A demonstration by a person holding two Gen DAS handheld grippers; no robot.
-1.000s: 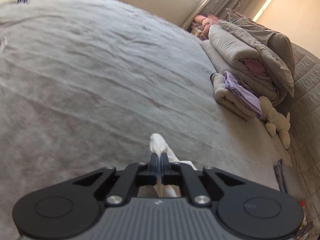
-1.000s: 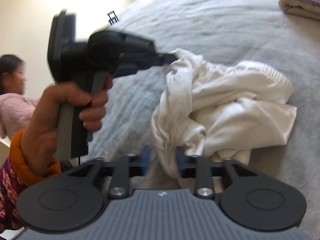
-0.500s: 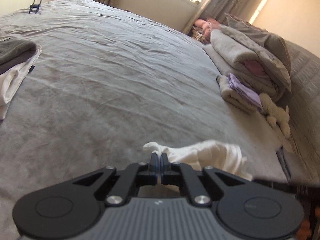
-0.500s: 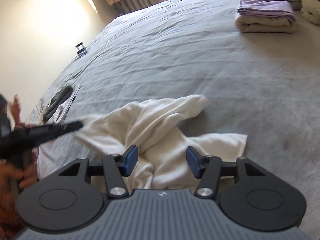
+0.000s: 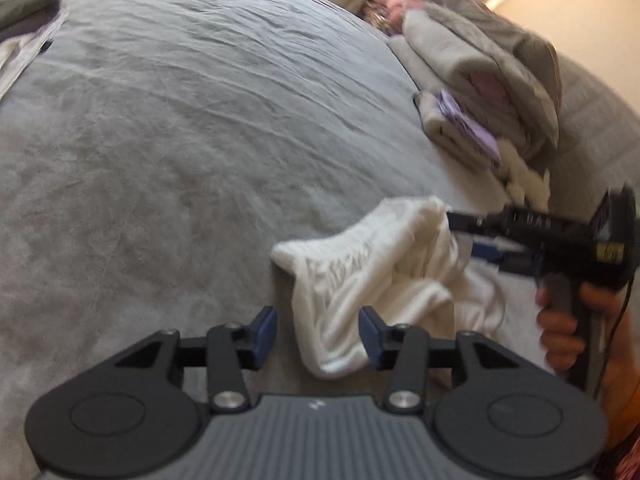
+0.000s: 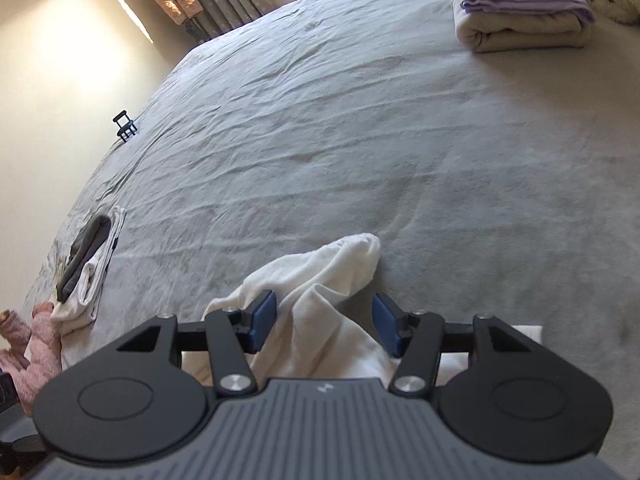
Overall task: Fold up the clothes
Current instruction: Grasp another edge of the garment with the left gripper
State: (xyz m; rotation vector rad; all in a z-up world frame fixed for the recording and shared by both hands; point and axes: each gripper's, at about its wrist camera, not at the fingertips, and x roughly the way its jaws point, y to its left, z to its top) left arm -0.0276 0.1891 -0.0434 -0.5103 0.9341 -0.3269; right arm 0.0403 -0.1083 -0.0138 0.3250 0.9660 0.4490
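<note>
Left black two-finger gripper (image 5: 318,330): I am holding it low with its blue-padded jaws standing wide apart, gripping nothing.
Right black two-finger gripper (image 6: 324,322): I am keeping its jaws spread too, empty.
Right hand (image 5: 560,330): it is wrapping the grey handle.

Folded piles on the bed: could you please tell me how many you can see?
2. One purple-topped pile lies at the far right beside the bedding; one dark-topped pile lies at the left edge of the bed. Others may be hidden outside the views.
</note>
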